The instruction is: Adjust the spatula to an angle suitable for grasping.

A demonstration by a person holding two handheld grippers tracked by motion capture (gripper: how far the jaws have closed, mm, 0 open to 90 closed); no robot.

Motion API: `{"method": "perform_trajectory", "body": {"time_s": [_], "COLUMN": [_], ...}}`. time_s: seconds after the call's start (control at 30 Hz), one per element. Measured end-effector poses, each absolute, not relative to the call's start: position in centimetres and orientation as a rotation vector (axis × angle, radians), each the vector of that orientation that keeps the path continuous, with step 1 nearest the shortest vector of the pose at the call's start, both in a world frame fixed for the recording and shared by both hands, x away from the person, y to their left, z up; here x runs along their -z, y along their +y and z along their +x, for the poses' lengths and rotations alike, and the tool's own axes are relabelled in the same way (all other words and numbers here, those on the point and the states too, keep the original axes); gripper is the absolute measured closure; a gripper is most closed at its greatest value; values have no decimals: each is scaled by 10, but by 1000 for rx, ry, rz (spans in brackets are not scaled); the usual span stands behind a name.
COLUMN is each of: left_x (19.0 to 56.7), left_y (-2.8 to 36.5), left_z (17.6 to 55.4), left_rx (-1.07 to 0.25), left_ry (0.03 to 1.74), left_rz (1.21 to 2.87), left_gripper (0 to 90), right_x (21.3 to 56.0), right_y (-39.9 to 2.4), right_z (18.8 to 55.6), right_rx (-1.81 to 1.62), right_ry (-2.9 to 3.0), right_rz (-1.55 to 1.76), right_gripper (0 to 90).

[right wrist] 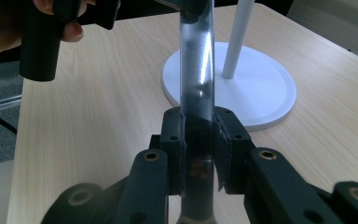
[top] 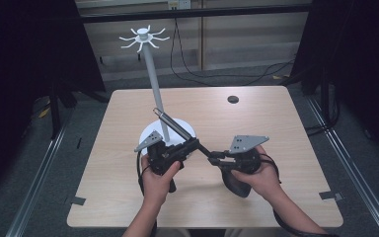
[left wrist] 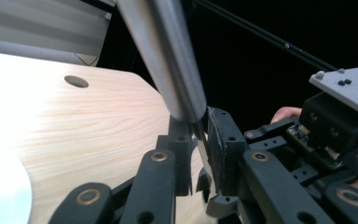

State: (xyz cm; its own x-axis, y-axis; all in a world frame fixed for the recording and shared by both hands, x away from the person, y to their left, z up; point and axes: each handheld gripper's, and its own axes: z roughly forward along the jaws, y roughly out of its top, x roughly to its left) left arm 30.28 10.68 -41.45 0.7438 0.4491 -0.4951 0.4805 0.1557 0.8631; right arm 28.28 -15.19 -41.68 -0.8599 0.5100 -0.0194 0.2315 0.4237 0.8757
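Note:
A long utensil with a shiny steel handle (top: 173, 124) and a wire loop at its far end is held slanting above the table, in front of the white stand's pole (top: 153, 74). My left gripper (top: 195, 143) is shut on the thin part just under the handle's end. In the left gripper view the handle (left wrist: 168, 60) rises from between the jaws of my left gripper (left wrist: 198, 149). My right gripper (top: 212, 157) meets the utensil from the right. In the right gripper view my right gripper (right wrist: 198, 140) is clamped on the steel shaft (right wrist: 196, 60).
The stand has a round white base (top: 183, 126) (right wrist: 261, 88) at the table's middle and a ring of hooks (top: 143, 37) on top. A small dark hole (top: 233, 99) (left wrist: 76, 81) lies at the far right of the wooden table (top: 276, 148). Cables cross the floor behind.

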Motion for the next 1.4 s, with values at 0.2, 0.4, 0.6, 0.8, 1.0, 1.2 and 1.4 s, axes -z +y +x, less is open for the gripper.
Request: {"method": "perform_trajectory", "body": {"time_s": [0.2, 0.4, 0.6, 0.8, 1.0, 1.2, 1.4], "left_x": [403, 389, 380, 374, 370, 364, 360], "left_y": [102, 100, 97, 97, 100, 100, 101], "left_z": [302, 303, 304, 307, 311, 314, 316], "left_rx": [24, -6, -46, -71, -68, -91, -106], "left_ry": [769, 749, 722, 703, 693, 693, 691], "left_rz": [1476, 1495, 1540, 1570, 1572, 1568, 1558], "left_gripper": [867, 875, 880, 881, 881, 882, 882], "right_x": [416, 411, 409, 411, 410, 406, 404], "right_y": [-147, -146, -144, -143, -141, -136, -132], "right_z": [282, 283, 285, 287, 290, 292, 295], "right_rx": [-1422, -1474, -1499, -1552, -1604, -1613, -1631], "right_ry": [2369, 2335, 2322, 2312, 2291, 2286, 2264], "right_rz": [651, 675, 697, 737, 758, 761, 774], "right_gripper": [754, 757, 757, 755, 751, 753, 753]}}
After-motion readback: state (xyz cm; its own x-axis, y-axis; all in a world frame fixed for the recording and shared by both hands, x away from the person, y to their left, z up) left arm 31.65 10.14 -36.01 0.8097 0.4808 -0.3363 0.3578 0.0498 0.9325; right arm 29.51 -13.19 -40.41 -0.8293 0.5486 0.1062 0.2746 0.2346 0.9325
